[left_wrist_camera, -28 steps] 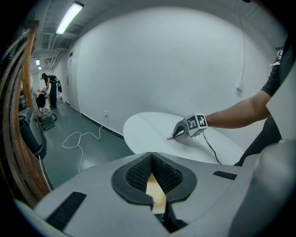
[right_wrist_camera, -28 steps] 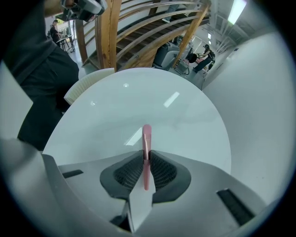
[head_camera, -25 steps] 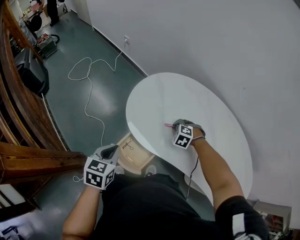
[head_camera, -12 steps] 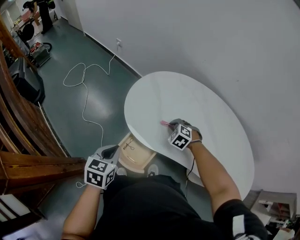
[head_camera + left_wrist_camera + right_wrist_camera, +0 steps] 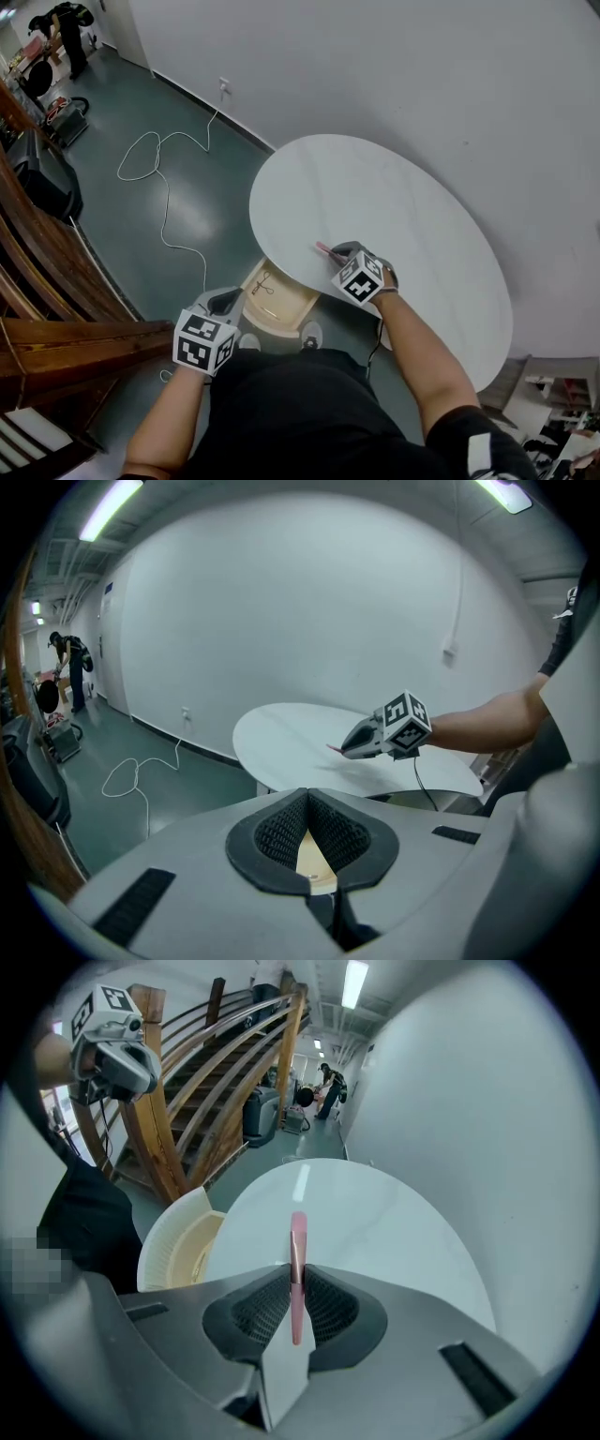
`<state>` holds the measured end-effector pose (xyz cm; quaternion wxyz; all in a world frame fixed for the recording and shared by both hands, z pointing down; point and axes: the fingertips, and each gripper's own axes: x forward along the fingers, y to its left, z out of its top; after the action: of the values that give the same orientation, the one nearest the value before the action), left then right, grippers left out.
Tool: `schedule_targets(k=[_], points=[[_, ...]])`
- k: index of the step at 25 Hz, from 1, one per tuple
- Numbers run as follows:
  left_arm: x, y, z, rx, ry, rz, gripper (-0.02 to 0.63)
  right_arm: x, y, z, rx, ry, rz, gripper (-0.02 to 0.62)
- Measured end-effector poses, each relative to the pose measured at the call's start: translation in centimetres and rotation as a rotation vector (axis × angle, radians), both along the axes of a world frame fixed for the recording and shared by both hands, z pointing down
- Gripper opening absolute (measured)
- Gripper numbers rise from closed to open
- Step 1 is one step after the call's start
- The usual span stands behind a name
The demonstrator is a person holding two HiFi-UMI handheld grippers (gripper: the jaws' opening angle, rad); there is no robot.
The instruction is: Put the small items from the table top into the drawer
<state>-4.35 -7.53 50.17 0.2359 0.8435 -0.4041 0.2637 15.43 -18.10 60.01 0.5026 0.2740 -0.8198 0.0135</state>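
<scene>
My right gripper (image 5: 336,253) is shut on a thin pink stick (image 5: 323,250); it hovers over the near left edge of the white oval table (image 5: 403,202). In the right gripper view the pink stick (image 5: 297,1237) stands upright between the pads (image 5: 323,1302), its tip over the table (image 5: 375,1232). The open cream drawer (image 5: 281,305) sticks out below that edge, with a small wiry item (image 5: 264,284) inside. My left gripper (image 5: 223,300) hangs over the floor left of the drawer, its jaws shut on nothing (image 5: 307,799).
A white cable (image 5: 159,183) loops across the green floor to a wall socket. A wooden staircase (image 5: 37,291) rises at the left, with black equipment (image 5: 42,183) beside it. A person (image 5: 61,33) stands far back. The white wall runs behind the table.
The right gripper has carried the pink stick a little toward the table's near left edge, closer to the drawer. The left gripper has hardly moved.
</scene>
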Motion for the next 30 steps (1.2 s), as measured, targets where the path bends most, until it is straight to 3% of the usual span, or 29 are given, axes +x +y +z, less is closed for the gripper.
schedule_targets(k=[12, 21, 27, 30], points=[[-1.1, 1.0, 1.0, -0.016, 0.017, 0.094, 0.014, -4.6, 5.1, -0.8, -0.039, -0.126, 0.089, 0.044], [-1.3, 1.9, 2.8, -0.054, 0.027, 0.149, 0.014, -8.5, 9.6, 2.2, -0.179, -0.248, 0.199, 0.044], [-3.3, 1.4, 3.7, -0.066, 0.012, 0.132, 0.014, -10.4, 11.5, 6.6, -0.272, -0.244, 0.250, 0.044], [-4.0, 1.3, 4.0, -0.077, 0.003, 0.121, 0.014, -10.7, 11.5, 8.8, -0.318, -0.248, 0.326, 0.044]])
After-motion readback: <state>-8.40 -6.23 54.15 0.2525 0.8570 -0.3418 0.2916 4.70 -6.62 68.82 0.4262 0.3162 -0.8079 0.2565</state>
